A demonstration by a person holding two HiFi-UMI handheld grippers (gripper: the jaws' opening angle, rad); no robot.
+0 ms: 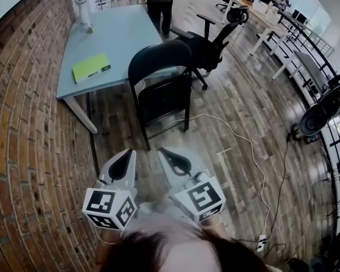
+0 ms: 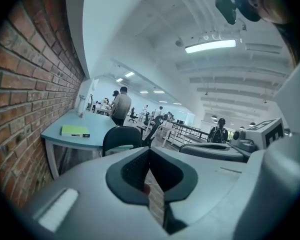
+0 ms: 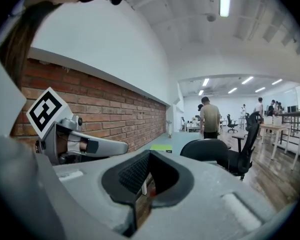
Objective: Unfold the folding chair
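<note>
- The folding chair (image 1: 160,86) is standing in the upper middle of the head view, on the wood floor just beside the pale blue surface (image 1: 119,35). Its black back and seat are overlapping from this steep angle, so how far it is unfolded is hard to make out.
- The left hand-held gripper (image 1: 126,153) is hovering at the lower left of centre with its jaws pressed together on nothing, well apart from the chair.
- The right hand-held gripper (image 1: 162,151) is sitting just beside it, also fully closed and empty.
- In both gripper views, only the chair's rounded back is showing; each gripper's own grey body is hiding the seat and legs.
- A green pad (image 1: 91,67) is lying on the surface, near its left edge.
- A person (image 1: 160,1) is standing at the top edge, cut off above the shoulders, near a black office chair (image 1: 215,38).
- At the bottom edge, the wearer's head is covering the hands holding the grippers.
</note>
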